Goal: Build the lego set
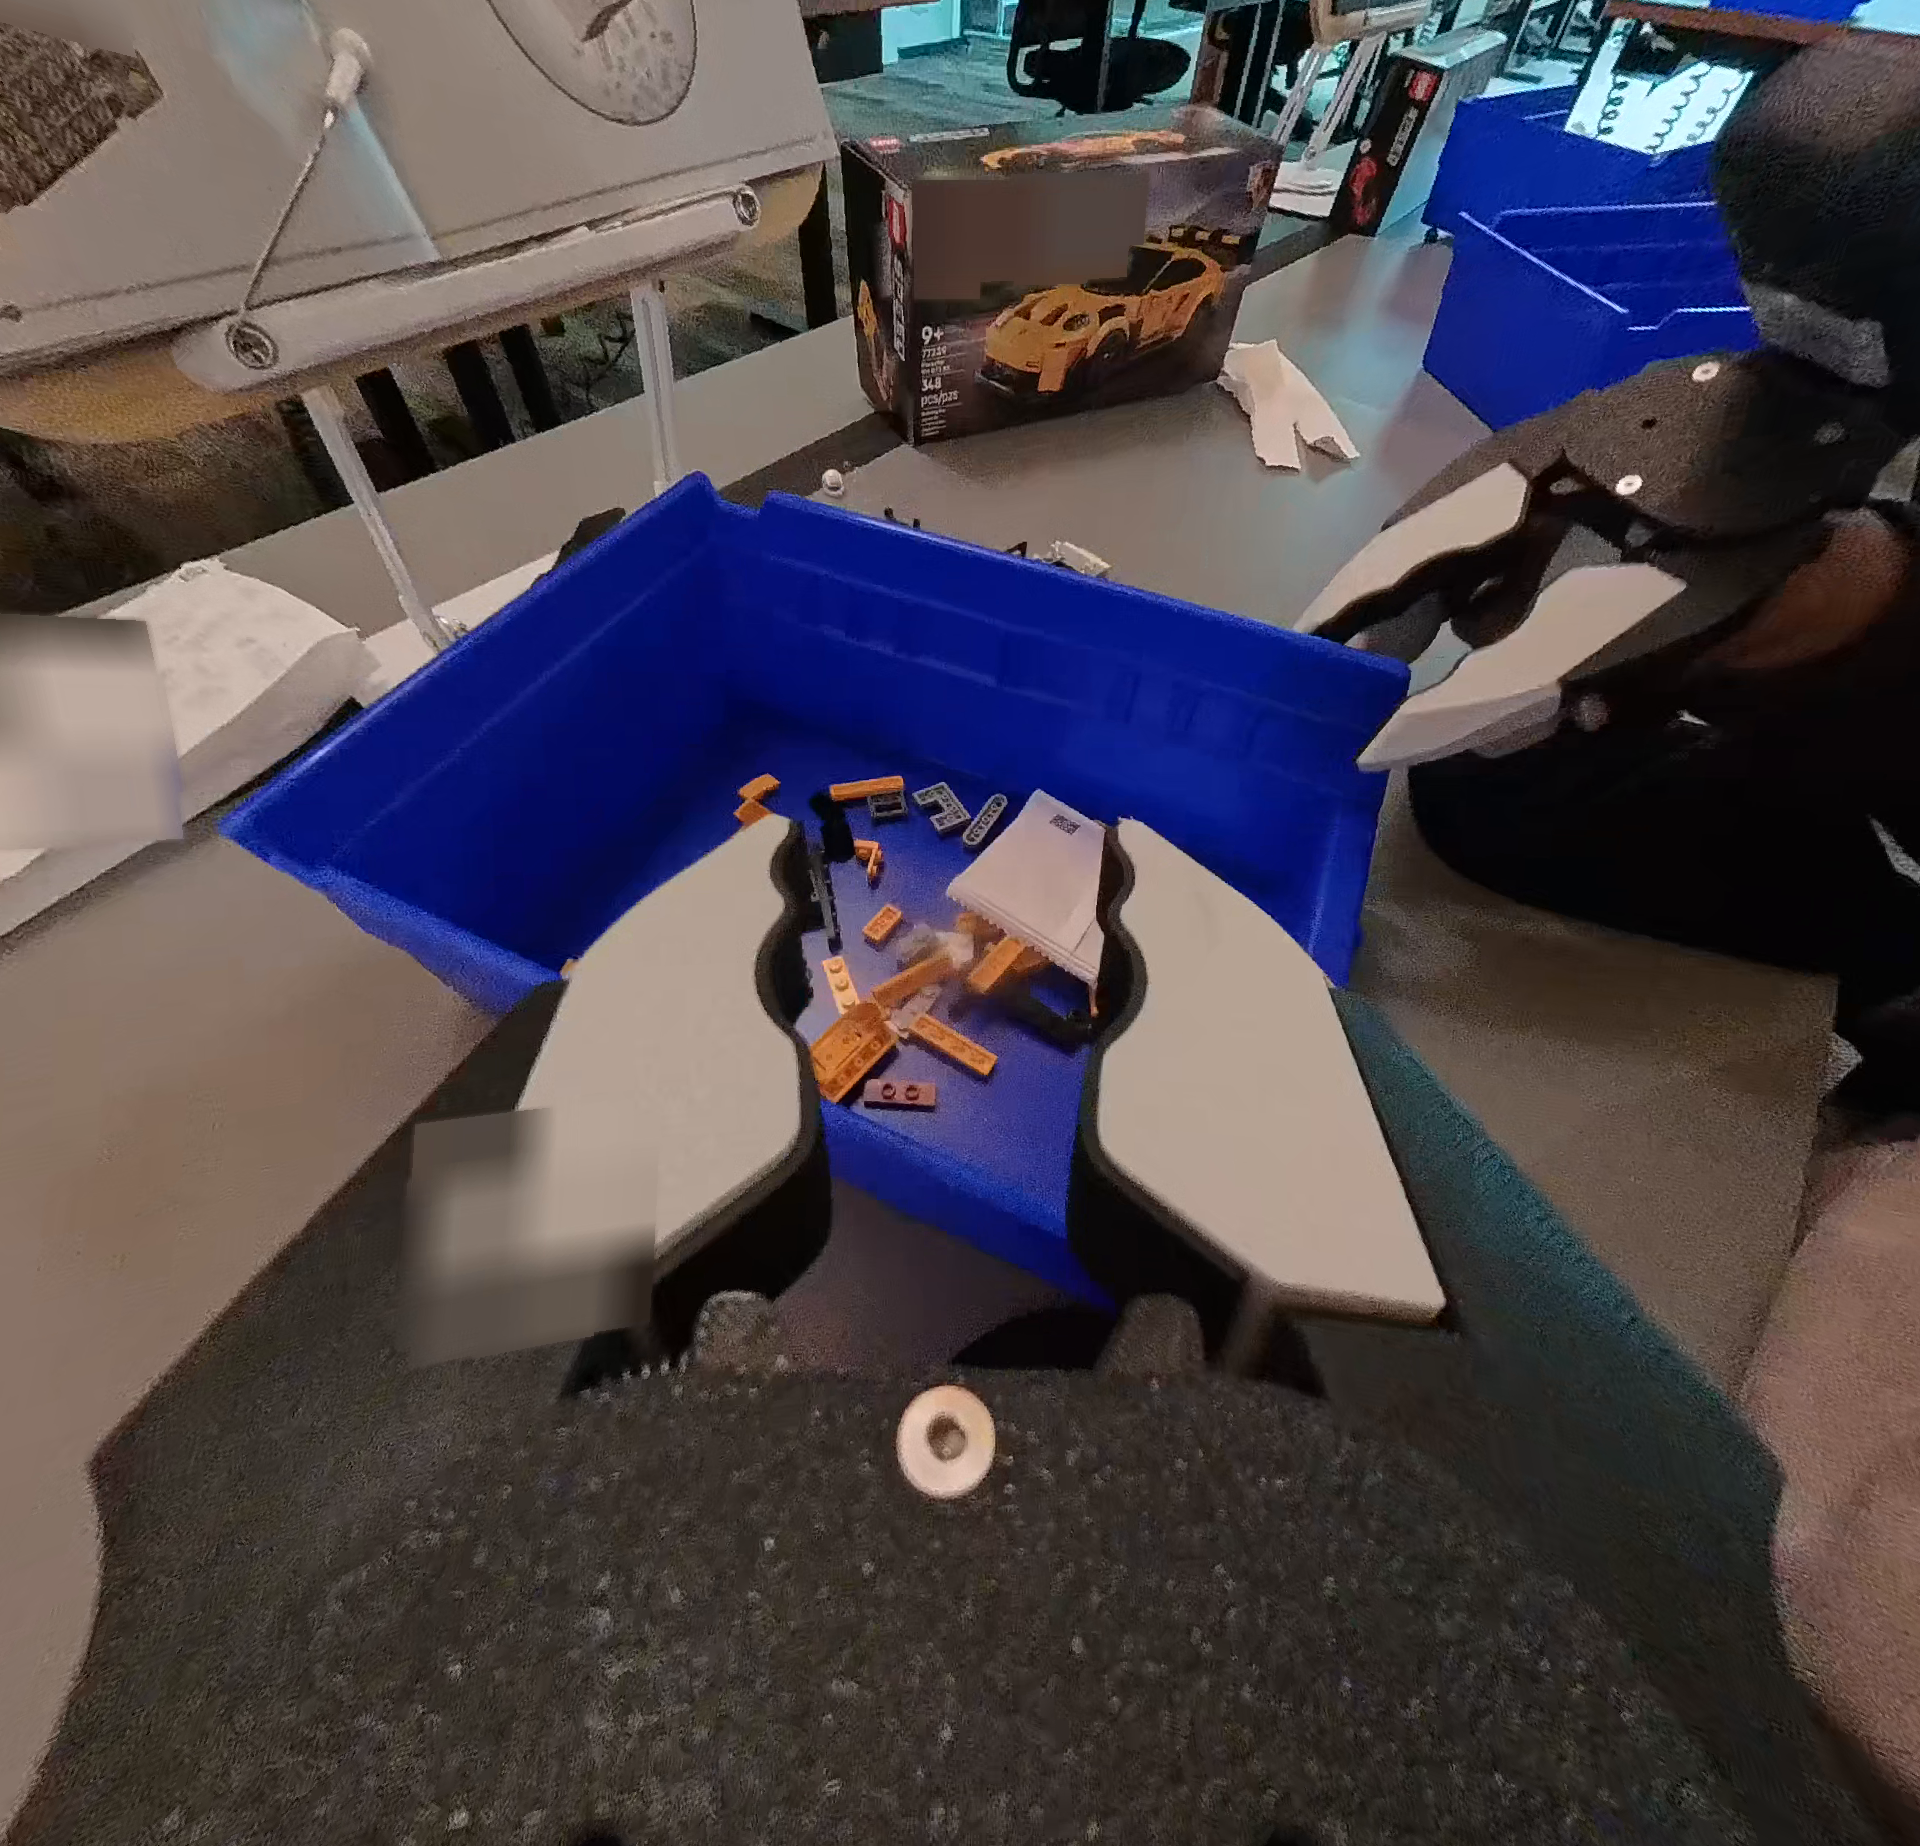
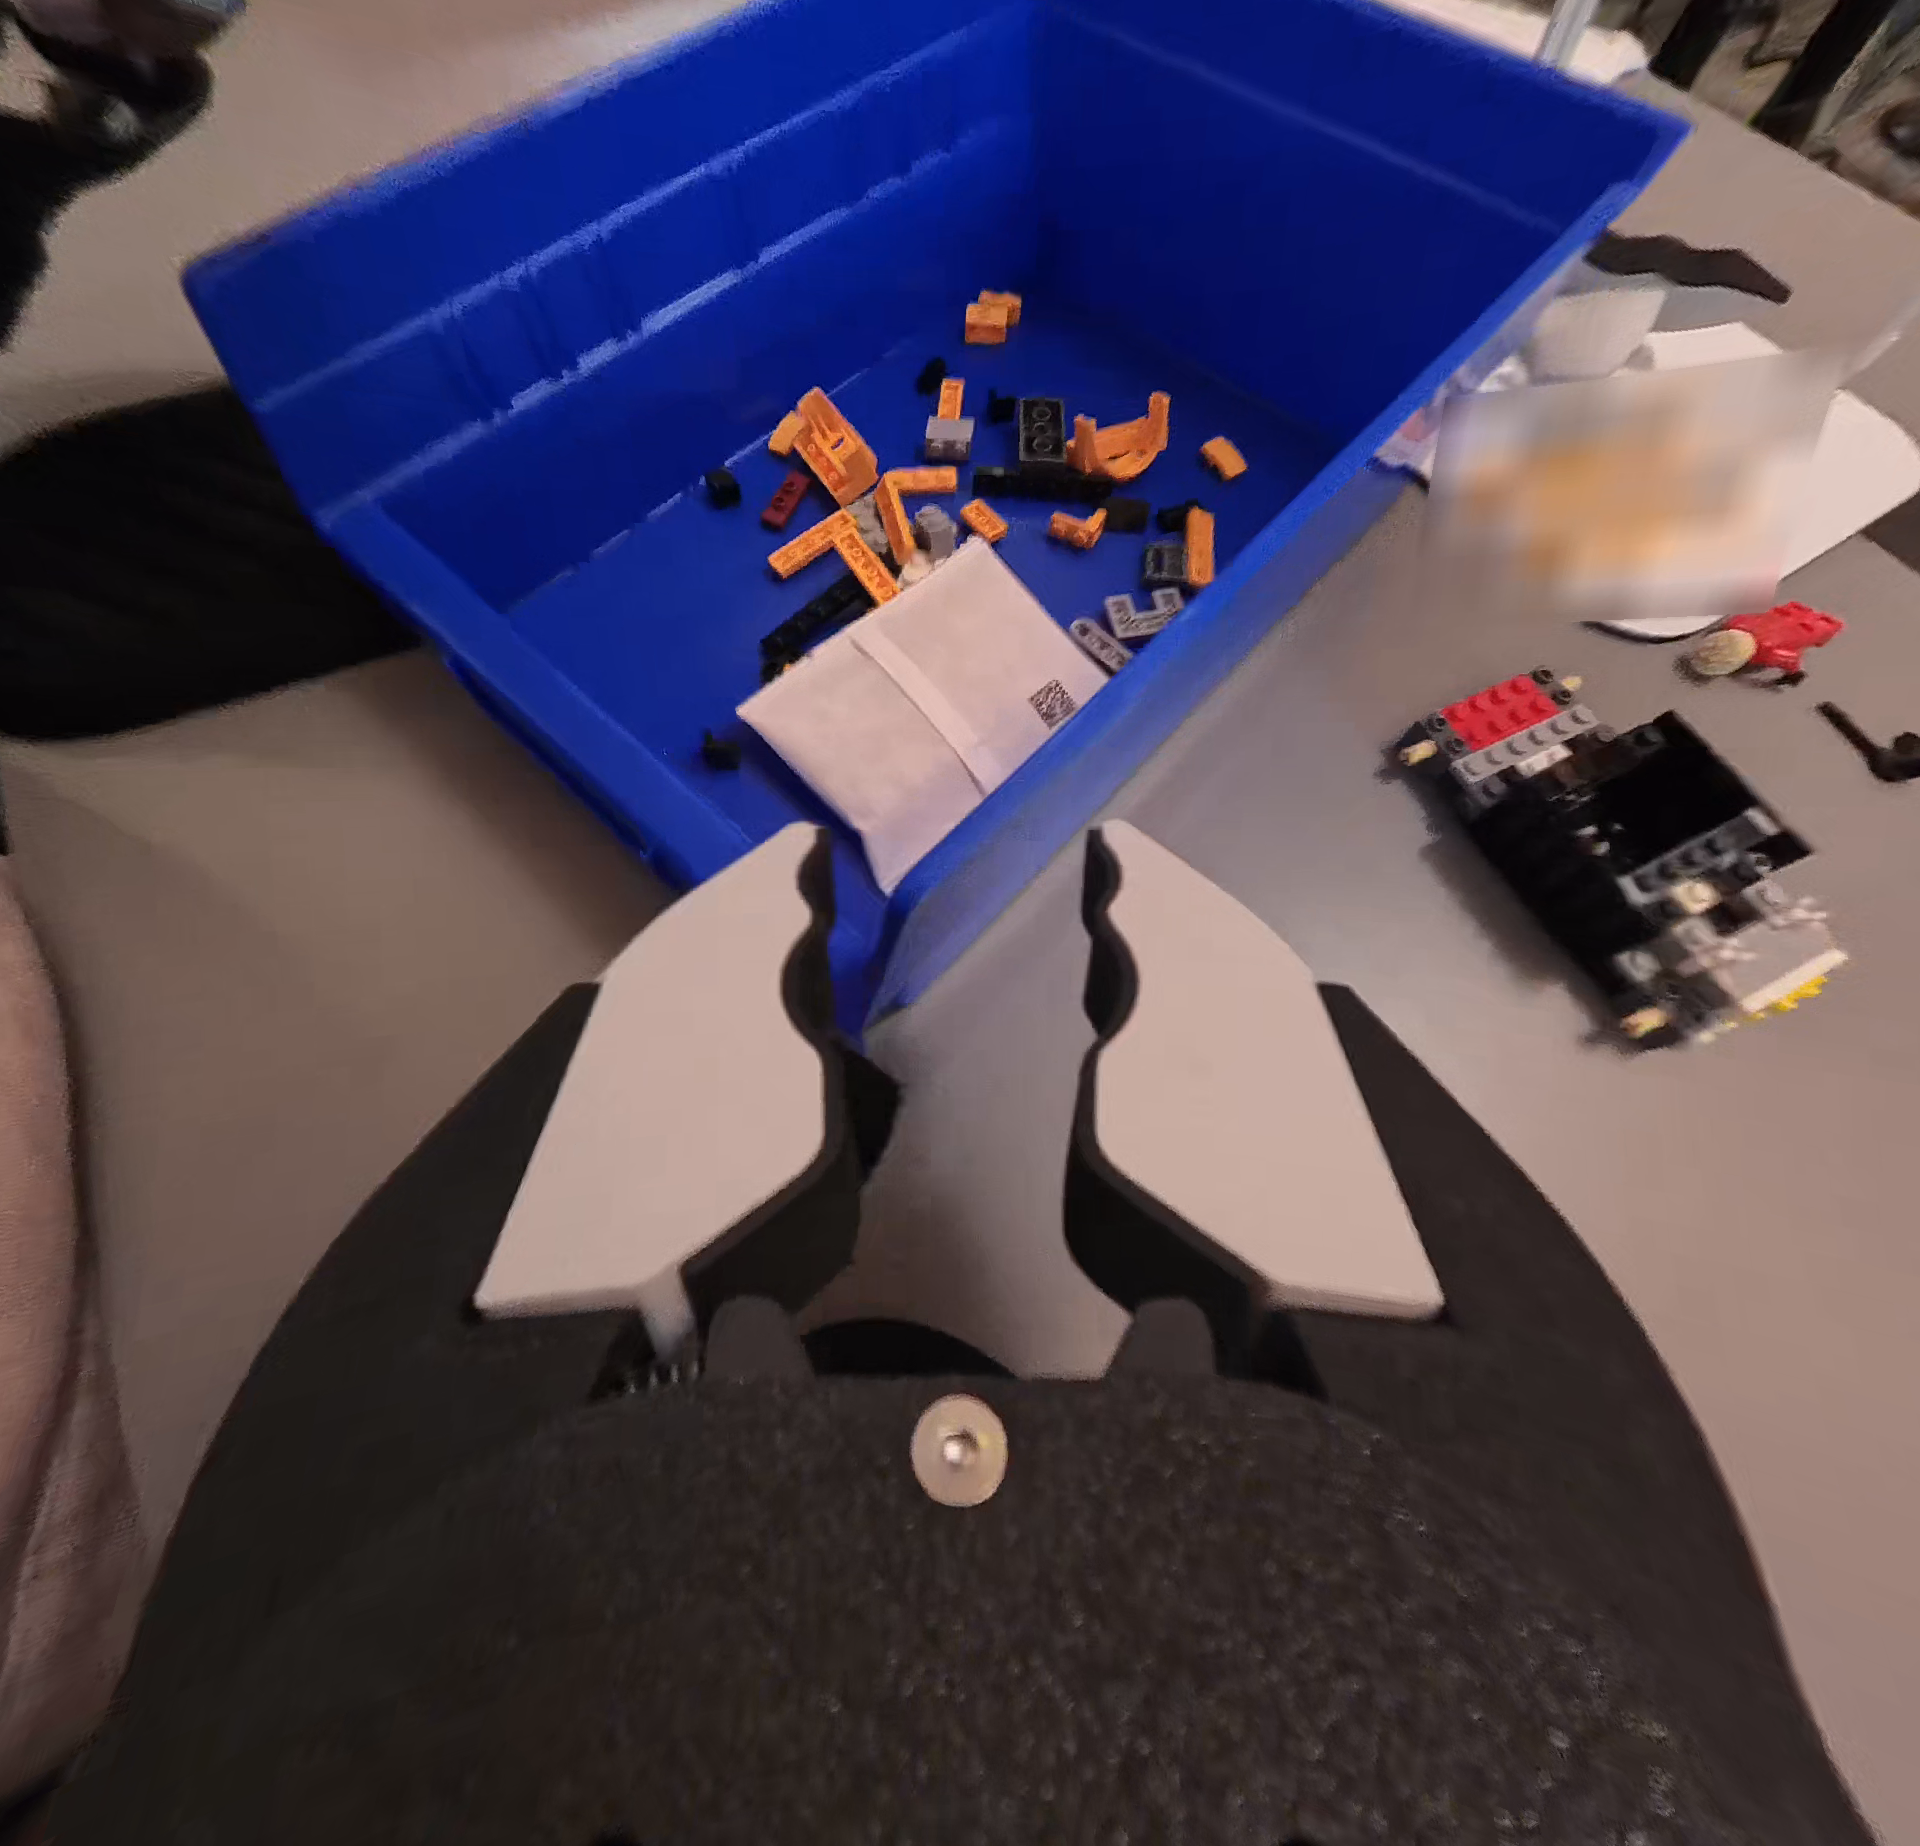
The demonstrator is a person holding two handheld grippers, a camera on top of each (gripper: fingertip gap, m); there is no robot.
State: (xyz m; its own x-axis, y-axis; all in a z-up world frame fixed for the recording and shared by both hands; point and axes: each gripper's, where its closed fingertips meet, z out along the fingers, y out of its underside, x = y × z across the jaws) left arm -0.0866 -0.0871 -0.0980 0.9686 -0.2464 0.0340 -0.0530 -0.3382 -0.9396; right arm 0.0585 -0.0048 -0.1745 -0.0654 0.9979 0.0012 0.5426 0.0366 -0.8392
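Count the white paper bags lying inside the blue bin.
1. The white paper bag lies on the floor of the blue bin, in the corner nearest the right gripper, beside the loose bricks. None other shows.

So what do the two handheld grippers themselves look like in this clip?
Both match: the left gripper and right gripper have a speckled black body, flat light grey plates on the jaws, wavy black inner padding, and a round silver fastener on the centreline. No cables are visible.
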